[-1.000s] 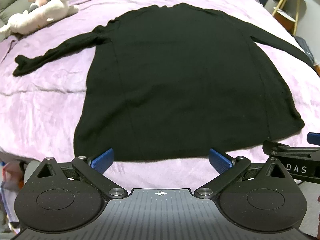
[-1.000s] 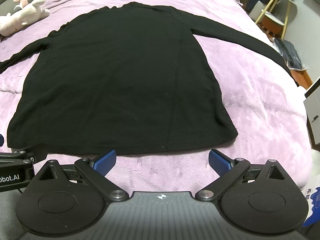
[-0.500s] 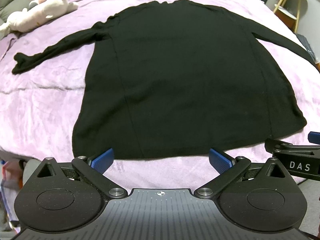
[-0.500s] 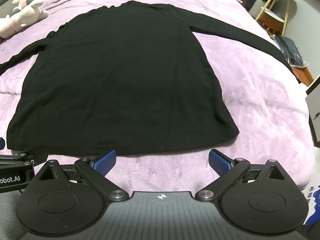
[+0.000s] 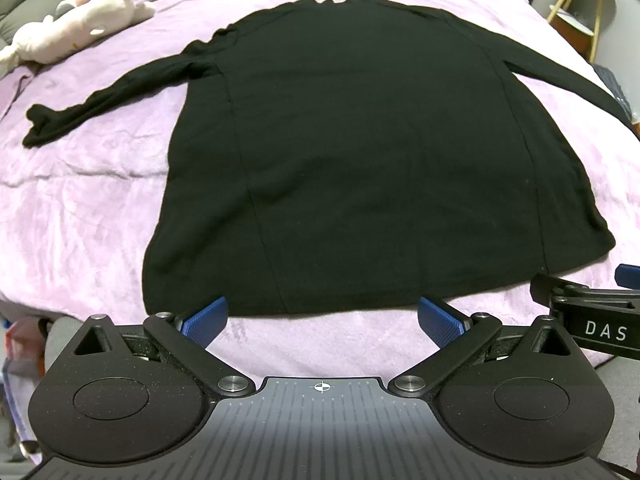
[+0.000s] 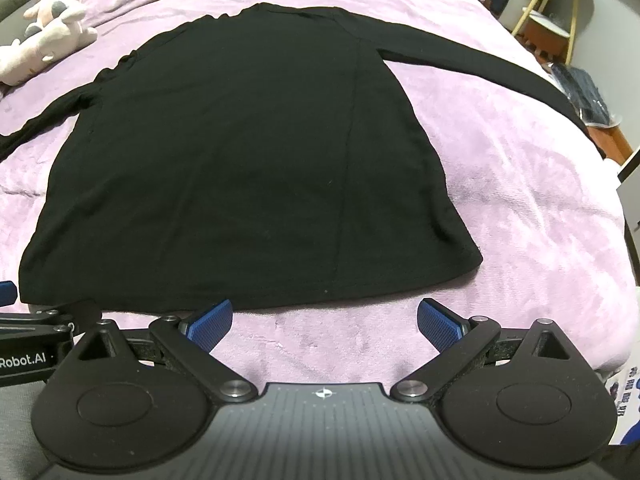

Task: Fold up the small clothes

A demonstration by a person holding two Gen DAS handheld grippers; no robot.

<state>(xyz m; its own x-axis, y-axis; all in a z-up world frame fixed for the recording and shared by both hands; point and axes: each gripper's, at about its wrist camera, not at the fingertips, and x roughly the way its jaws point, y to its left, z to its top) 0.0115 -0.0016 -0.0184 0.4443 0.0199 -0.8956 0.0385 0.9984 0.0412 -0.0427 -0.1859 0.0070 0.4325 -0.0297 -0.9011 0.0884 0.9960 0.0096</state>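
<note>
Left wrist view: the black top [image 5: 360, 152] lies flat and unfolded on the purple bedspread [image 5: 80, 220], sleeves spread toward 10 and 2 o'clock; the left gripper [image 5: 322, 318] gapes wide, empty, near the hem. Right wrist view: the right gripper [image 6: 324, 320] is equally wide, empty. No fold appears begun. No containers show.

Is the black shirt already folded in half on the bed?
No, the black shirt lies spread flat on the purple blanket, both sleeves stretched out to the sides.
</note>
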